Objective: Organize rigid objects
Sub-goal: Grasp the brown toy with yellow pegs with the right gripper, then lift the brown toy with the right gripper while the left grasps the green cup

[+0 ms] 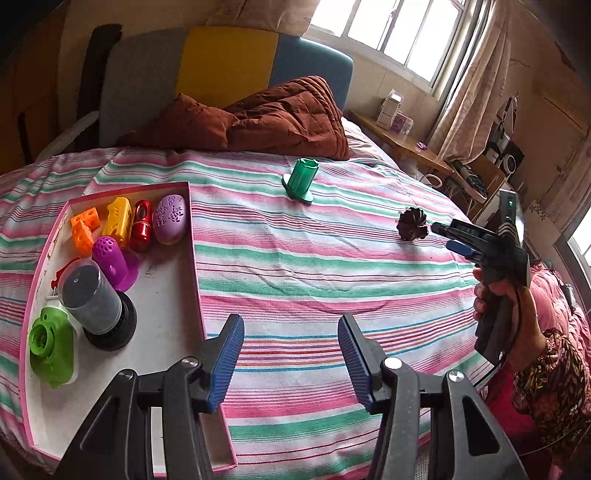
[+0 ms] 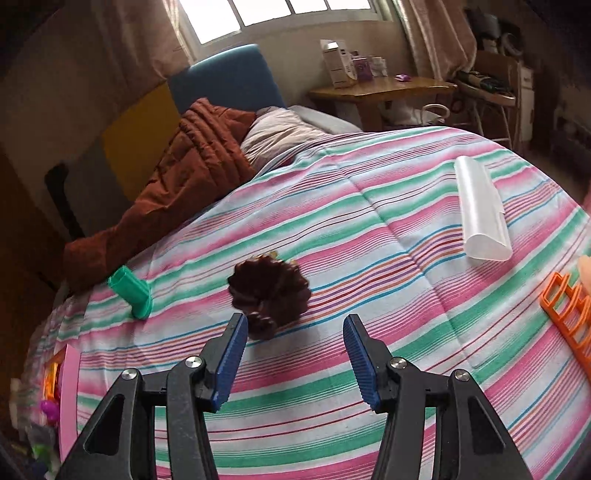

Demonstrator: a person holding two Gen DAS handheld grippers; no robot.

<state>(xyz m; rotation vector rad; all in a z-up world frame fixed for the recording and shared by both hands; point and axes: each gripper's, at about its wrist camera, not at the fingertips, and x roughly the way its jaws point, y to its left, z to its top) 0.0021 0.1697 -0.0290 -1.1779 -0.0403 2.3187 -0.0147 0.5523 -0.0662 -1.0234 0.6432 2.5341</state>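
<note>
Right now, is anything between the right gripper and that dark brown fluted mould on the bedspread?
Nothing visible. The right gripper is open and empty, with only bare striped bedspread between its pads and the brown fluted mould just ahead. The green cylinder piece lies off to the left, clear of the approach.

Black left gripper (image 1: pixel 291 360), ribbed blue pads; floral sleeve (image 1: pixel 554 376).

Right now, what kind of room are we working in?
Most likely a bedroom. The toys lie on a bed with a striped sheet, a rumpled brown quilt is piled by the padded headboard, and a curtained window is behind.
</note>
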